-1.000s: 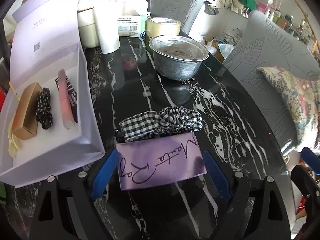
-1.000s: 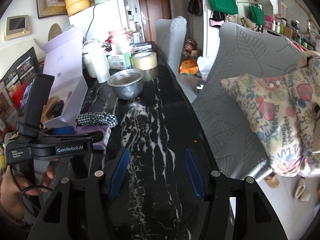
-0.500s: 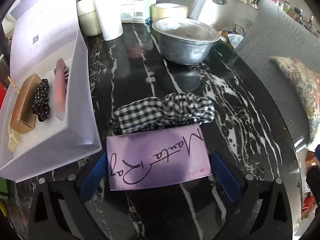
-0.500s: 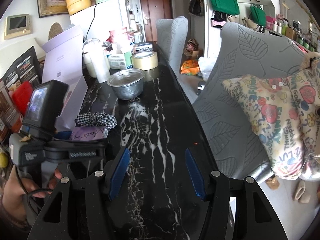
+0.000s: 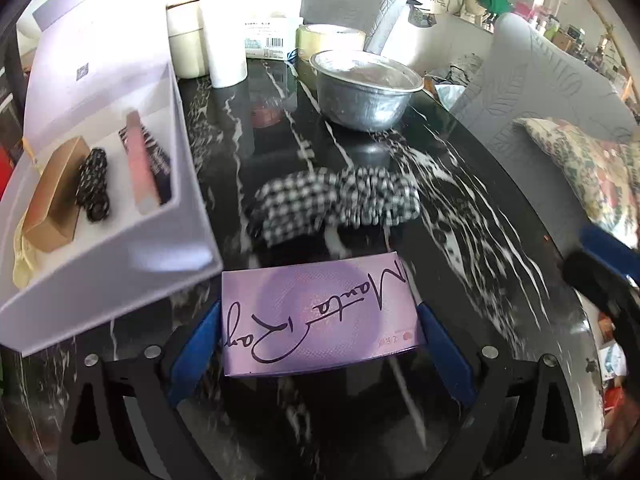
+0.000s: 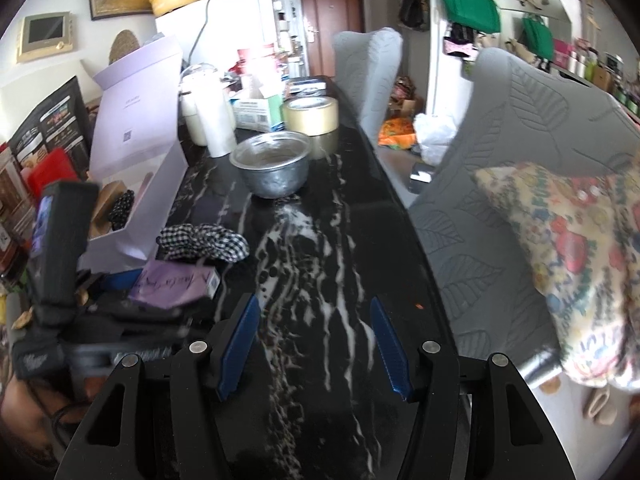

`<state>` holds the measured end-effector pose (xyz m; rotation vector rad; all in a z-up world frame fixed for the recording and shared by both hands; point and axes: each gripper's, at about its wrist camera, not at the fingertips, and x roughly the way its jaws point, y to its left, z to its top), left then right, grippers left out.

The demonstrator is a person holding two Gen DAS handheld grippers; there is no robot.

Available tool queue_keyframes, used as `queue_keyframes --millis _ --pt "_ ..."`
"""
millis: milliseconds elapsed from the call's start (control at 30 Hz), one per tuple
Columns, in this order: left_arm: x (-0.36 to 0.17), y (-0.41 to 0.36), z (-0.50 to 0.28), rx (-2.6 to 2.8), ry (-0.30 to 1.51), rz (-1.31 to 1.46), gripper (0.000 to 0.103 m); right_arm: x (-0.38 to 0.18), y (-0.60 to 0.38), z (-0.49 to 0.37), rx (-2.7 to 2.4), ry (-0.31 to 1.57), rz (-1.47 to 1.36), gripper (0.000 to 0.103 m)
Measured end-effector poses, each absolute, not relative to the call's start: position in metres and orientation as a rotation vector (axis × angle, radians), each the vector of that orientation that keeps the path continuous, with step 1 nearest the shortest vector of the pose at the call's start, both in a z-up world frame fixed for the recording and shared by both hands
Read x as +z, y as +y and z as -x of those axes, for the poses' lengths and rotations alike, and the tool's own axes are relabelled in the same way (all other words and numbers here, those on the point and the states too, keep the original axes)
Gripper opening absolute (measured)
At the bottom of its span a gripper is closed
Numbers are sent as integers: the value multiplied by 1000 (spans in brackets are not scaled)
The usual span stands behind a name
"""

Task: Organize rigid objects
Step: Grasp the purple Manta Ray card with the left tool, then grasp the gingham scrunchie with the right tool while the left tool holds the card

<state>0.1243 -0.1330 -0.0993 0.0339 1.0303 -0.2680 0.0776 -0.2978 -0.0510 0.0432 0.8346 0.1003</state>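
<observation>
Left gripper [image 5: 320, 334]: blue pads flank the short ends of the purple box [image 5: 318, 316]. Jaws spread very wide, having just eased inward a little. Both pads sit right at the box ends; whether they press on it cannot be told. Box lies flat on the black marbled table [image 5: 460, 216], close to the near edge. Script on its lid reads "Manta Ray", seen upside down in the left view; a small pale label at one corner is too blurred to read.

Just beyond the box, apart from it: a black-and-white gingham hair tie [image 5: 336, 202], blurred.

At the table's left edge: open white box [image 5: 120, 256], lid raised. Small QR-type mark on the lid's inner face; the text beside it is illegible. Inside: tan carton [image 5: 56, 192], black dotted scrunchie [image 5: 94, 184], pink stick [image 5: 140, 164], and a dark striped item beside the stick.

Toward the far end: metal bowl [image 5: 366, 88], tape roll [image 5: 330, 38] behind it, white cylinder [image 5: 224, 44], and a carton with a barcode [image 5: 270, 42], its print unreadable.

Right gripper [image 6: 314, 340]: fingers about half apart, nothing between them, over bare table near the right edge. In its view the left tool's body carries a label, smeared and illegible.
</observation>
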Motion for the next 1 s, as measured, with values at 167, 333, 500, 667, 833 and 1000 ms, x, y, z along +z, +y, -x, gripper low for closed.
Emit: queue_keyframes --millis 167,333,500,667,833,1000 --pt "-98 -109 -102 -288 1047 -31 97 -56 -281 -98 196 854 -21 58" --pt "-95 -88 -91 -283 1042 -37 97 -70 -261 -122 301 887 -1 59" --pt "-95 -68 -92 -263 1047 -13 97 -82 -241 -146 337 912 58 59" --pt "-96 -59 -95 -251 1054 0 97 -86 -219 -160 391 894 152 59" --pt "-98 -56 -93 -253 1053 -1 97 -87 -208 -166 439 875 192 58" --pt "-98 -55 -90 -248 1052 0 97 -91 -199 -160 462 901 248 24"
